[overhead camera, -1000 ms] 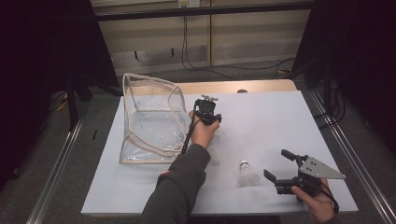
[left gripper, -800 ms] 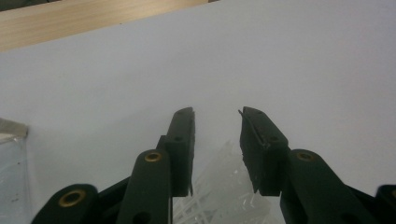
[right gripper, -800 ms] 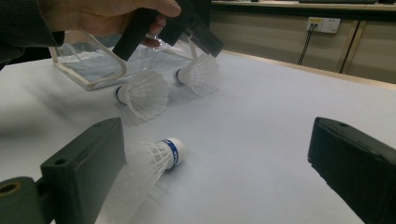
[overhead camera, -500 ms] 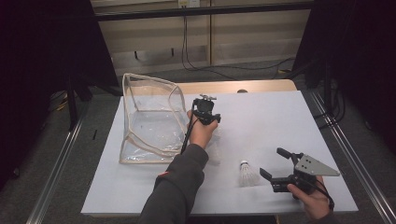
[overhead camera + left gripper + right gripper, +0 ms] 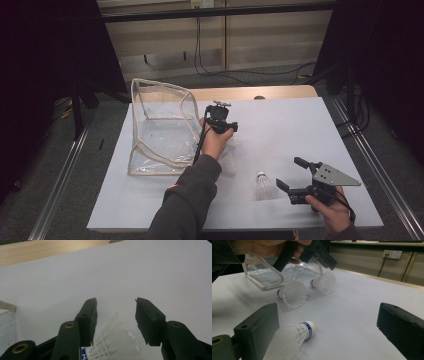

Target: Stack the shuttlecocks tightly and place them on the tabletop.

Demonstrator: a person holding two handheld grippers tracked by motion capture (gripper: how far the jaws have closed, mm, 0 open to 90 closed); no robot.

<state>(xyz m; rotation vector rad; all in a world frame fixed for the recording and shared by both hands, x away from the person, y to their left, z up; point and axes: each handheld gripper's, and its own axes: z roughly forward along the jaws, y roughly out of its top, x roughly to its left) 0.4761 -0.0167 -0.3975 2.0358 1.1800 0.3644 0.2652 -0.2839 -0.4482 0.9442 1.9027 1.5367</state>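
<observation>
1. Shuttlecocks are the things in hand: three white ones lie on the white table (image 5: 300, 125).
2. Clear bag (image 5: 160, 130) stands open near the left edge.
3. Left gripper (image 5: 116, 315) hangs beside the bag; its jaws have just been opening, spread above one shuttlecock (image 5: 112, 342) without pressing it.
4. Second shuttlecock (image 5: 293, 293) lies just beside it.
5. Third shuttlecock (image 5: 265, 186) lies near the front edge, right of the middle.
6. Right gripper (image 5: 290, 175), jaws spread wide, points at it.
</observation>
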